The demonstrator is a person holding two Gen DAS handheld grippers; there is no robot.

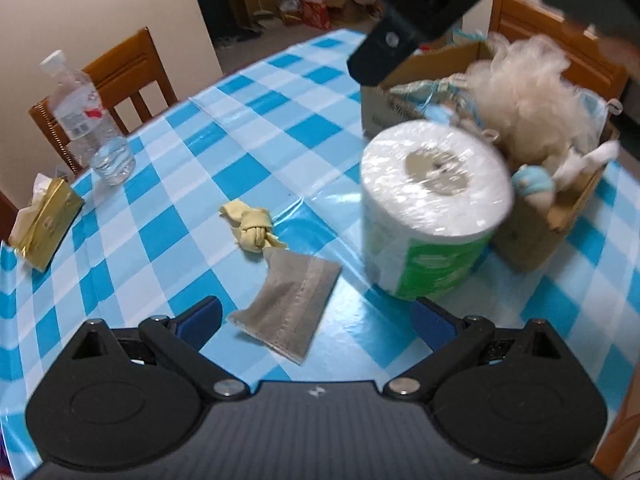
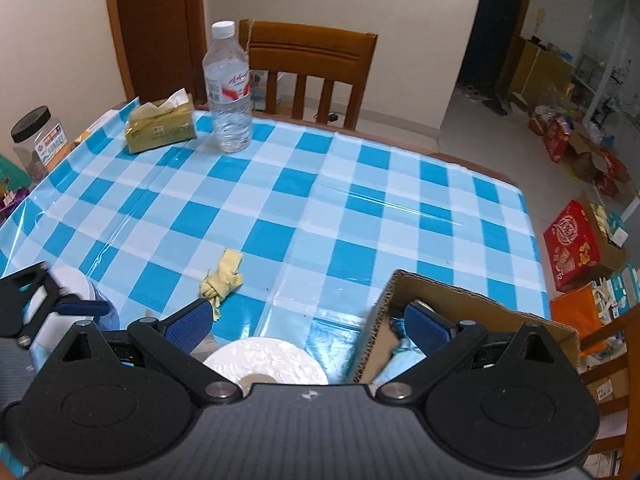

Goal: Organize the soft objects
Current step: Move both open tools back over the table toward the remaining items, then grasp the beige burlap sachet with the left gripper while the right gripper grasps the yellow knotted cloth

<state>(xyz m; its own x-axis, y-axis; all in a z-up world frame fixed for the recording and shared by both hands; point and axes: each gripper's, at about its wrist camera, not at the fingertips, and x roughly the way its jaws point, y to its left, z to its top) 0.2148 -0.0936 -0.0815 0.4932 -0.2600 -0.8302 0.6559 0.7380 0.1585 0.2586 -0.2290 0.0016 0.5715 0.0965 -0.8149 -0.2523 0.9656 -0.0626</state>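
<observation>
Two tongs, my left gripper [image 1: 316, 316] and right gripper [image 2: 308, 326], are both open; the paper roll [image 1: 434, 208] stands beside the box [image 1: 560, 216].

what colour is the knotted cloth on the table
Pale yellow, the knotted cloth shows best in the left wrist view.

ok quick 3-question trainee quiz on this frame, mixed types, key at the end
1. True or false: the left gripper is shut on the grey cloth.
2. What stands directly beside the cardboard box? A) water bottle B) wrapped toilet paper roll C) gold tissue pack
3. Fill in: the knotted yellow rag lies on the table, touching the grey ____.

Key:
1. False. Its jaws are open, with the cloth on the table between them.
2. B, the toilet paper roll.
3. cloth
</observation>
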